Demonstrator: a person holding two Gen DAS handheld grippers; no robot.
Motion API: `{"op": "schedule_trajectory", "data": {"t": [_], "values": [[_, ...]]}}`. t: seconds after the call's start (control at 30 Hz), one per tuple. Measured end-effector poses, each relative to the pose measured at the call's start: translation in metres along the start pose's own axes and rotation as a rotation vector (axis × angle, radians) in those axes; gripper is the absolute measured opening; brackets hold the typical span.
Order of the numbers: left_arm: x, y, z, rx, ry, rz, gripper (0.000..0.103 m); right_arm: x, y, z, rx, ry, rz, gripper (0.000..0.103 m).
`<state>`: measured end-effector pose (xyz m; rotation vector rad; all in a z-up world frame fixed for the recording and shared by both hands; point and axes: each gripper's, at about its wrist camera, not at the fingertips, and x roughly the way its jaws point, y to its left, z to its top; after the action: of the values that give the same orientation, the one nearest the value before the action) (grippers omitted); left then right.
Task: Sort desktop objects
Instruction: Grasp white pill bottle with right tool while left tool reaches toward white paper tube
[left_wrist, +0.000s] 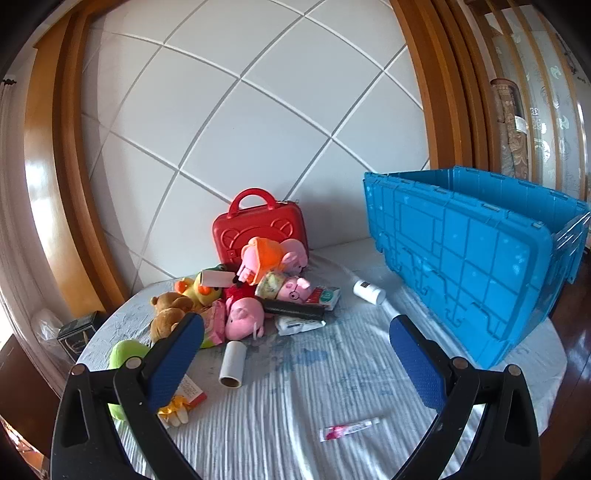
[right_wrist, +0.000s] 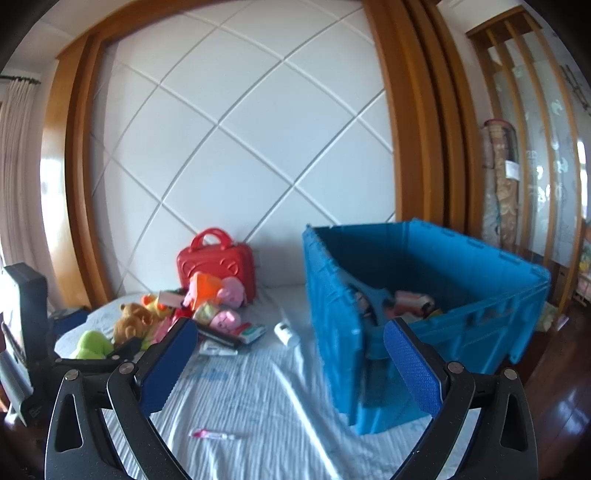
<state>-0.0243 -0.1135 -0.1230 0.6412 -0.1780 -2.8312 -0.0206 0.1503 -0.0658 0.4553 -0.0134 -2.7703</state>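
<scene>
A pile of plush toys (left_wrist: 236, 295) lies on the white-clothed table in front of a red case (left_wrist: 258, 229), with a black tube (left_wrist: 293, 309), a paper roll (left_wrist: 232, 363) and a white bottle (left_wrist: 368, 291) nearby. A pink tube (left_wrist: 349, 428) lies near the front. The blue crate (left_wrist: 469, 258) stands on the right; it holds several items (right_wrist: 410, 301). My left gripper (left_wrist: 295, 362) is open and empty above the cloth. My right gripper (right_wrist: 291, 363) is open and empty beside the crate's near corner. The toy pile (right_wrist: 192, 310) and pink tube (right_wrist: 214, 435) also show in the right wrist view.
The left gripper's body (right_wrist: 26, 332) appears at the left of the right wrist view. A dark box (left_wrist: 75, 334) sits past the table's left edge. A white panelled wall stands behind; wooden frames and floor lie to the right.
</scene>
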Motion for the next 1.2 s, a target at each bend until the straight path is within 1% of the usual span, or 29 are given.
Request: {"op": "schedule_trajectory", "data": {"t": [0.1, 0.23, 0.4, 0.43, 0.57, 0.7, 0.8, 0.87, 0.97, 1.03, 1.07, 1.13, 1.2], "values": [[0.028, 0.035, -0.021, -0.012, 0.072, 0.019, 0.102, 0.036, 0.023, -0.005, -0.015, 0.057, 0.023, 0.103], [0.061, 0.076, -0.036, 0.004, 0.138, 0.04, 0.102, 0.089, 0.061, -0.011, -0.045, 0.114, 0.047, 0.103], [0.102, 0.121, -0.039, 0.039, 0.149, 0.023, 0.102, 0.156, 0.102, -0.019, -0.071, 0.199, 0.086, 0.103], [0.112, 0.129, -0.039, 0.039, 0.156, 0.007, 0.102, 0.168, 0.109, -0.023, -0.075, 0.215, 0.093, 0.103], [0.148, 0.144, -0.041, 0.064, 0.19, -0.022, 0.102, 0.221, 0.121, -0.036, -0.102, 0.289, 0.088, 0.103], [0.185, 0.145, -0.047, 0.081, 0.224, -0.021, 0.102, 0.284, 0.109, -0.043, -0.12, 0.363, 0.067, 0.103], [0.217, 0.141, -0.055, 0.067, 0.287, -0.009, 0.102, 0.346, 0.092, -0.054, -0.148, 0.447, 0.074, 0.102], [0.233, 0.136, -0.062, 0.053, 0.316, -0.013, 0.102, 0.387, 0.076, -0.065, -0.166, 0.509, 0.054, 0.102], [0.252, 0.124, -0.071, 0.067, 0.336, 0.001, 0.102, 0.438, 0.052, -0.077, -0.133, 0.595, 0.043, 0.096], [0.267, 0.12, -0.076, 0.069, 0.37, -0.014, 0.102, 0.471, 0.041, -0.084, -0.12, 0.651, 0.039, 0.092], [0.272, 0.118, -0.078, 0.073, 0.379, -0.016, 0.102, 0.485, 0.038, -0.088, -0.13, 0.672, 0.036, 0.089], [0.283, 0.115, -0.08, 0.077, 0.39, -0.027, 0.102, 0.508, 0.034, -0.095, -0.159, 0.698, 0.025, 0.088], [0.296, 0.114, -0.083, 0.065, 0.408, -0.046, 0.102, 0.531, 0.029, -0.102, -0.173, 0.729, 0.011, 0.082]]}}
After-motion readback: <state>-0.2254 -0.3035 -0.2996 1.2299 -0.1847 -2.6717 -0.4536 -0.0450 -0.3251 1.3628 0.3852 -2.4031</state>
